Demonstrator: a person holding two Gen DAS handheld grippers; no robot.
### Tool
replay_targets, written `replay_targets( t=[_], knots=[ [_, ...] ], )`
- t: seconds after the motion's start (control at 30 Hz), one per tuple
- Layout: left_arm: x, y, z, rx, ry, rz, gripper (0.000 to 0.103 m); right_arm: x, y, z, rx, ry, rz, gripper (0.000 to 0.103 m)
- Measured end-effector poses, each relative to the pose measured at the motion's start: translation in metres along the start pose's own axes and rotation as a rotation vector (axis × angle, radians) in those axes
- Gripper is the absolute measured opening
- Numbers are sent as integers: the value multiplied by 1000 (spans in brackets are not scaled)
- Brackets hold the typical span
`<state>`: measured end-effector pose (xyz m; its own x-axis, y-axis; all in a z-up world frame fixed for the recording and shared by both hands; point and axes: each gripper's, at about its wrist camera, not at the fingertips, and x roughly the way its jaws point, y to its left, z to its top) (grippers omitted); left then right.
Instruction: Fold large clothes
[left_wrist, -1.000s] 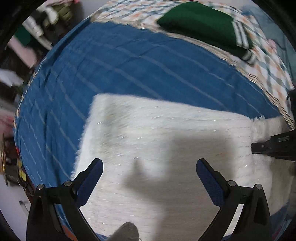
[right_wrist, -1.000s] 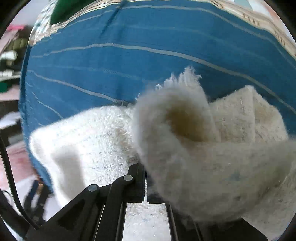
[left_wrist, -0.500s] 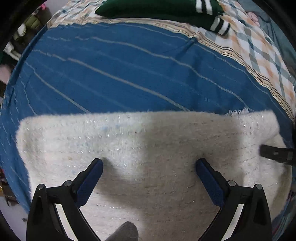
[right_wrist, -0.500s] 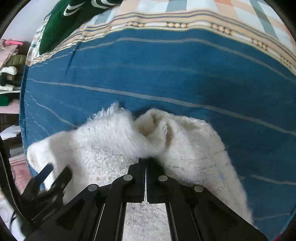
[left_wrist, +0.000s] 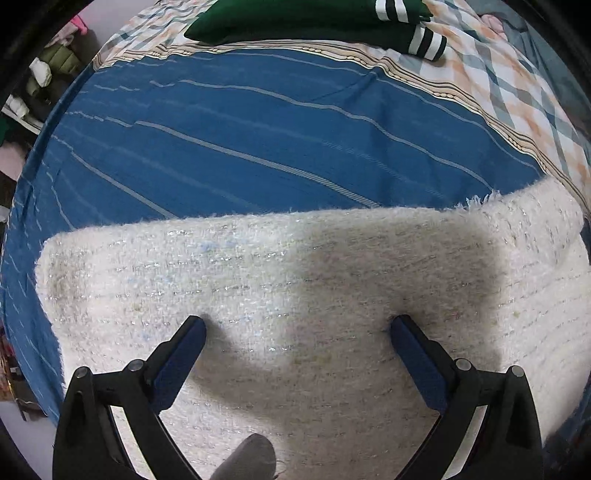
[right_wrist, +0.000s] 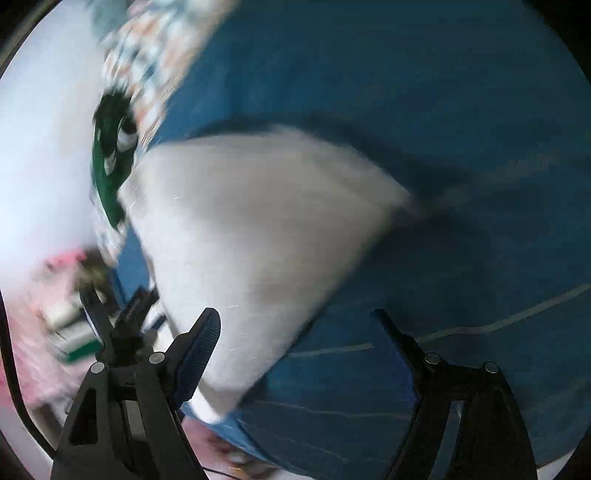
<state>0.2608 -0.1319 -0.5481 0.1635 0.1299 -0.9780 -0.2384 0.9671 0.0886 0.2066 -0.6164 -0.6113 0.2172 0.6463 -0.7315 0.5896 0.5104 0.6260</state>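
Note:
A fuzzy white garment (left_wrist: 295, 288) lies folded into a flat rectangle on a blue striped bedsheet (left_wrist: 240, 140). My left gripper (left_wrist: 297, 326) is open and hovers just above the garment's near part, holding nothing. In the right wrist view, which is blurred by motion, the same white garment (right_wrist: 251, 229) lies on the blue sheet (right_wrist: 443, 147). My right gripper (right_wrist: 295, 319) is open and empty, above the garment's near edge. The left gripper also shows there, at the left (right_wrist: 125, 317).
A folded dark green garment with white stripes (left_wrist: 314, 18) lies on a checked bed cover (left_wrist: 517, 81) at the far side. It also shows blurred in the right wrist view (right_wrist: 109, 166). Clothes and clutter (left_wrist: 48, 70) sit beyond the bed's left edge.
My right gripper was shut on a bunched fold of the white garment; it has let go, opened and swung away. The garment now lies flat. My left gripper stayed open above it.

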Motion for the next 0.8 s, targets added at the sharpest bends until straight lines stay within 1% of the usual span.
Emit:
replay_targets(
  t=[0.03,0.07,0.1,0.13,0.23,0.3,0.33,0.37,0.4,0.43,0.5,0.53,0.57,0.6,0.63,0.67,0.73,0.77,0.8],
  knots=[
    [1,0,0,0,1,-1,103,10,-13,-1,24,-24,59,84],
    [1,-1,1,0,2,-1,103,23,-15,-12,36,-50,109,84],
    [2,-2,2,0,3,-2,103,30,-18,-9,40,-78,171,84],
    [2,-1,2,3,0,-3,103,35,-17,-4,28,-103,212,85],
    [2,-2,3,13,-11,-3,103,46,-1,4,-37,-146,307,84],
    [1,-8,17,18,-11,-4,103,64,18,8,-67,-158,352,83],
    [1,-8,18,20,-11,-6,103,68,23,12,-70,-161,368,80],
    [2,-7,20,19,-11,-8,103,85,32,12,-66,-164,387,75],
    [3,-6,21,19,-12,-8,103,91,37,17,-61,-165,389,63],
    [0,-1,18,19,-13,-8,103,93,40,20,-63,-167,380,47],
    [-10,6,22,-20,35,-17,103,98,54,21,-88,-182,371,38],
    [-19,9,24,-38,46,-34,103,100,60,16,-94,-194,362,36],
    [-28,13,23,-52,41,-52,103,95,63,13,-97,-200,351,35],
    [-36,15,20,-66,31,-74,103,97,68,2,-98,-202,347,34],
    [-40,15,16,-76,32,-89,103,92,70,-3,-105,-201,327,33],
    [-39,12,9,-78,47,-98,103,107,82,-1,-114,-200,312,33],
    [-18,1,-2,-69,107,-74,103,116,95,-7,-143,-196,273,32],
    [-3,-4,-6,-71,120,-68,103,119,94,-9,-149,-192,266,31],
    [8,-9,-8,-67,104,-59,103,120,97,-9,-158,-188,250,31]
  ],
)
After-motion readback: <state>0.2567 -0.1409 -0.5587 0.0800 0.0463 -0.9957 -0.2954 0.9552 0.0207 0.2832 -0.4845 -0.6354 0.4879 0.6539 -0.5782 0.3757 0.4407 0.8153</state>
